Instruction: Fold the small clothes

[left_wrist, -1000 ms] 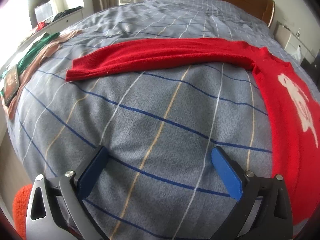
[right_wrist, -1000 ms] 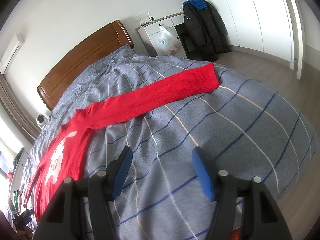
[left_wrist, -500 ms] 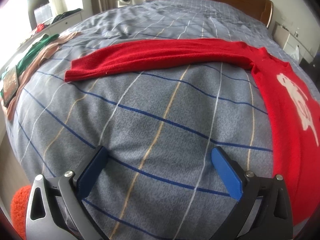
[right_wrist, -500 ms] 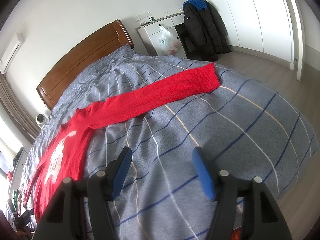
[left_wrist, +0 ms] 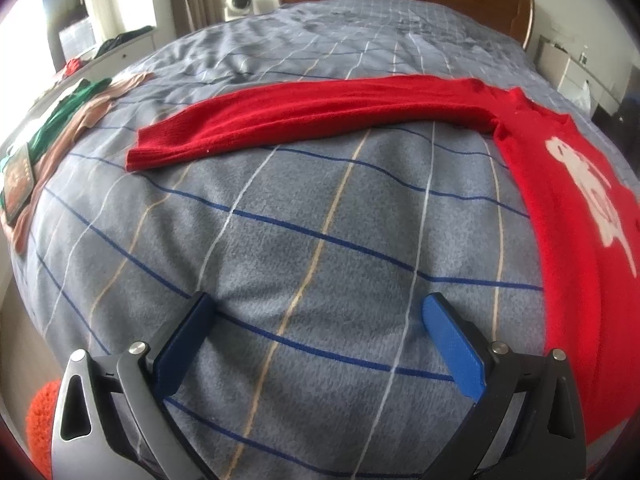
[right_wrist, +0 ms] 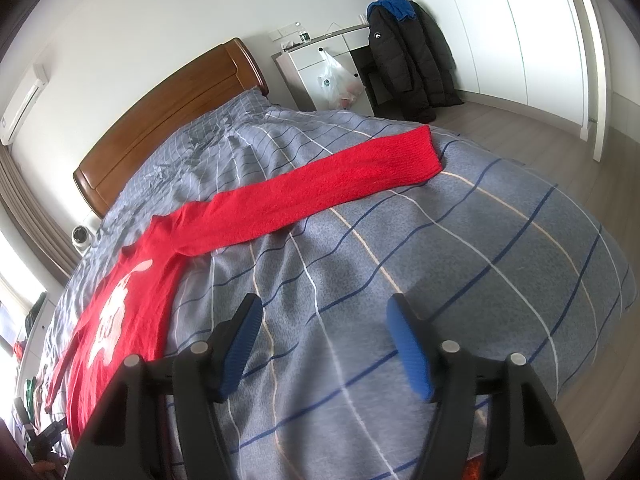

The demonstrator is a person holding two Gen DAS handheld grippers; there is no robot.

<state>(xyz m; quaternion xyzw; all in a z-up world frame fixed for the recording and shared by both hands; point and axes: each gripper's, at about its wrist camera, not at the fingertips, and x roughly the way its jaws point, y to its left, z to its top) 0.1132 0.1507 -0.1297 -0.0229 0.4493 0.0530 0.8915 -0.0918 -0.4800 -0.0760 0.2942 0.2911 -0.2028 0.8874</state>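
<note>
A red knit sweater (left_wrist: pixel 568 216) with a white figure on its chest lies flat on the grey plaid bed cover (left_wrist: pixel 304 248). In the left wrist view one sleeve (left_wrist: pixel 304 116) stretches out to the left, its cuff at the far end. In the right wrist view the sweater body (right_wrist: pixel 128 304) is at the left and the other sleeve (right_wrist: pixel 328 184) stretches to the right. My left gripper (left_wrist: pixel 320 320) is open and empty above bare cover, short of the sleeve. My right gripper (right_wrist: pixel 322 320) is open and empty, also short of its sleeve.
Green and tan clothes (left_wrist: pixel 68 116) and a small box (left_wrist: pixel 18 180) lie at the bed's left edge. A wooden headboard (right_wrist: pixel 168 108) stands at the far end. A white dresser (right_wrist: pixel 320 68), a hanging black coat (right_wrist: pixel 408 52) and wooden floor (right_wrist: pixel 560 152) are to the right.
My left gripper has moved slightly forward, so the sleeve sits a little nearer in view. The right gripper has barely moved. Both stay open.
</note>
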